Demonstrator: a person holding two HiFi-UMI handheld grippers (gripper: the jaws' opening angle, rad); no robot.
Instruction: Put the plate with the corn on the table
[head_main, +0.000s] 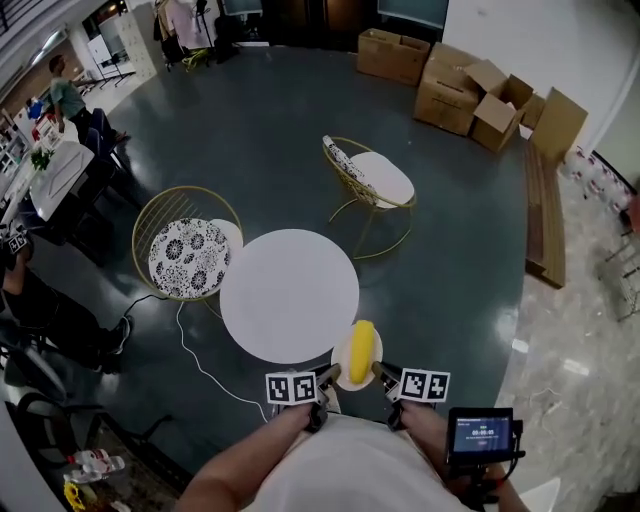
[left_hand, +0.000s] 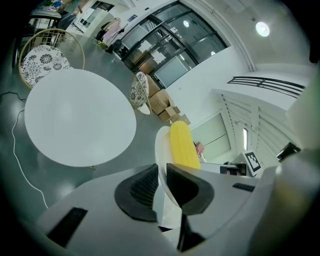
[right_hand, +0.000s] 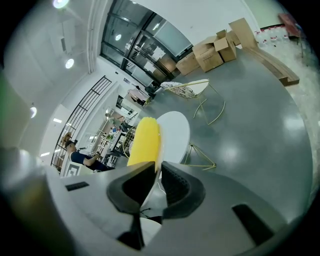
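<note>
Head view: left gripper (head_main: 325, 378) and right gripper (head_main: 383, 372) on corn plate (head_main: 342, 364) near table (head_main: 289, 295)

Both bare forearms reach forward from the bottom of the head view, close together. The left forearm (head_main: 255, 450) ends at the left tool (head_main: 327, 377) and the right forearm (head_main: 428, 432) at the right tool (head_main: 381, 372), each with its marker cube facing up. The two tools angle inward toward each other. Each has its jaws closed on the thin rim of the plate (head_main: 343, 366), left tool on the left edge, right tool on the right edge, the rim pinched between ribbed pads (left_hand: 142, 187)
</note>
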